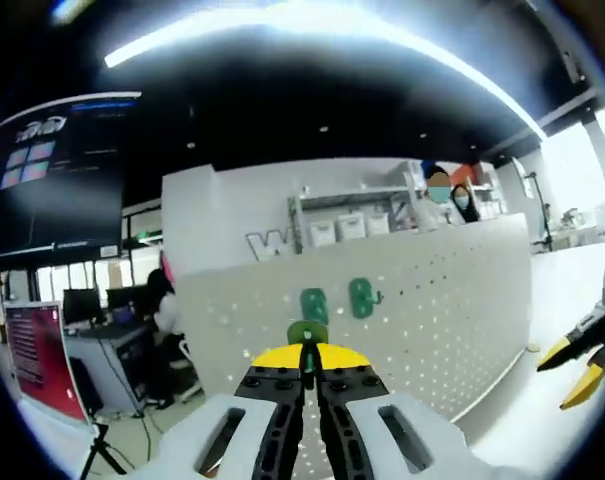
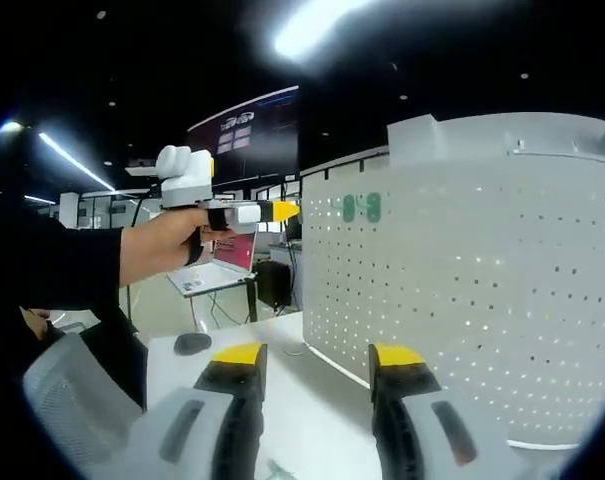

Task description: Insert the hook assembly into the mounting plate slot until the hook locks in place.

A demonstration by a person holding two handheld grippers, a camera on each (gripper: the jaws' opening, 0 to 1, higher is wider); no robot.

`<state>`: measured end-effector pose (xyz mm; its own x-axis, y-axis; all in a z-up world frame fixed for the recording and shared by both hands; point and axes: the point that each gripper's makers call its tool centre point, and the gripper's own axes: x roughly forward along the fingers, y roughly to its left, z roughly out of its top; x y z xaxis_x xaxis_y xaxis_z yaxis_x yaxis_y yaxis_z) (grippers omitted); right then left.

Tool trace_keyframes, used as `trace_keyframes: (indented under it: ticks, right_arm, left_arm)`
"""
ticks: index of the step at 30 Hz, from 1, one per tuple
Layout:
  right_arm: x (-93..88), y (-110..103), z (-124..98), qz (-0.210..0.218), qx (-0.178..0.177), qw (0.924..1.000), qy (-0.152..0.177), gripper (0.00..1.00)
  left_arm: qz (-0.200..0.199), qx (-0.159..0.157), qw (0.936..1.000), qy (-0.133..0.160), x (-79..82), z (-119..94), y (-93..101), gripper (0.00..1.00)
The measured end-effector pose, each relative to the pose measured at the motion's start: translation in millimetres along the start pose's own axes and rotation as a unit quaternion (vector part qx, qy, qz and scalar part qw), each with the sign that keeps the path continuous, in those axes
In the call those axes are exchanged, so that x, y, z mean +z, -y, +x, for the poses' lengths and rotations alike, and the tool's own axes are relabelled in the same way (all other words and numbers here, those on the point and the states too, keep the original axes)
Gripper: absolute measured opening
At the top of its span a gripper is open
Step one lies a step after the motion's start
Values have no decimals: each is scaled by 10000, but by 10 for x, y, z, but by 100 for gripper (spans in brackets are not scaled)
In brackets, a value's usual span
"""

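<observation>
While your left hand-held gripper (image 1: 310,372) points at the white pegboard (image 1: 432,300), its yellow-tipped jaws are pinched together on a green hook (image 1: 307,335), centre of the frame. Two more green hooks (image 1: 338,300) hang on the board just above it, with bare perforated panel running off to the right. Your right hand-held gripper (image 2: 317,372) sits low in its own view, jaws spread and holding nothing, over open white table (image 2: 292,400) before the board's lower edge. At upper left there, your hand (image 2: 167,240) holds the left tool level toward the board's left edge.
</observation>
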<state>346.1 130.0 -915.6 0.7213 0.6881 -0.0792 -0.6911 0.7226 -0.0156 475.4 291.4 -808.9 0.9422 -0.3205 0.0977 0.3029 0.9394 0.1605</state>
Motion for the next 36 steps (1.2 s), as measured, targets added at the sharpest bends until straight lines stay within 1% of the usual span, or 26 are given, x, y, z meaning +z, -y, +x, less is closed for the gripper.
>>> trace_keyframes:
  ticks: [3,8,13,25,30,36]
  right_arm:
    - [19,13,-10,18,-7,10000,32,39]
    - [31,44,-25,38,-30,10000,51,39]
    - [33,78,-38,65,-63,9999,64,39]
    - [17,129,-51,132,-112,9998,45,39]
    - [12,144,-53,154,-127,9998,40,39]
    - [2,152,-52,186,-137,9997,27,39]
  left_arm:
    - [28,59,10000,4,36,63,-26,3]
    - [73,115,9999,-14,48,174,-60,3]
    - [62,194,9998,-6,68,287,-146,3]
    - [146,247,9996,-58,21,501,-241,3]
    - [129,305,9994,-44,13,558,-313,3]
    - [192,313,9993,-87,-20,606,-331,3]
